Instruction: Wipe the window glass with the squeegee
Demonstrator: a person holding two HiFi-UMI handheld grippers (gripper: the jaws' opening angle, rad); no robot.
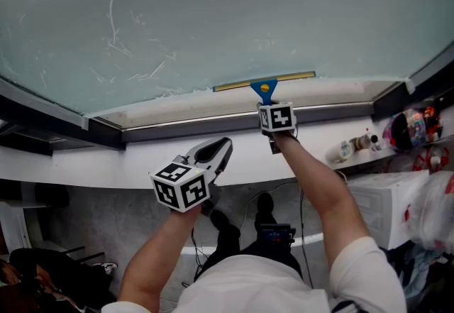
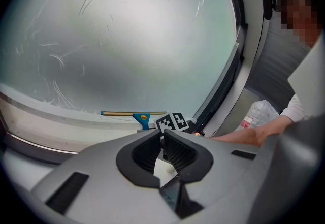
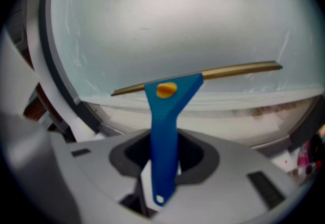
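No word, number or brand can be read in any view. The left cube (image 1: 181, 187), on the left hand-held gripper (image 1: 225, 143), and the right cube (image 1: 277, 118), on the right hand-held gripper (image 1: 267, 100), carry black-and-white square markers, which are patterns without letters. At the right, the bottles (image 1: 352, 143) on the white ledge bear labels and a plastic bag (image 2: 260, 114) shows red print. Both are too small to read.

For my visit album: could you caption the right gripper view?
The right gripper holds a blue squeegee by its handle, blade at the bottom of the streaked window glass.
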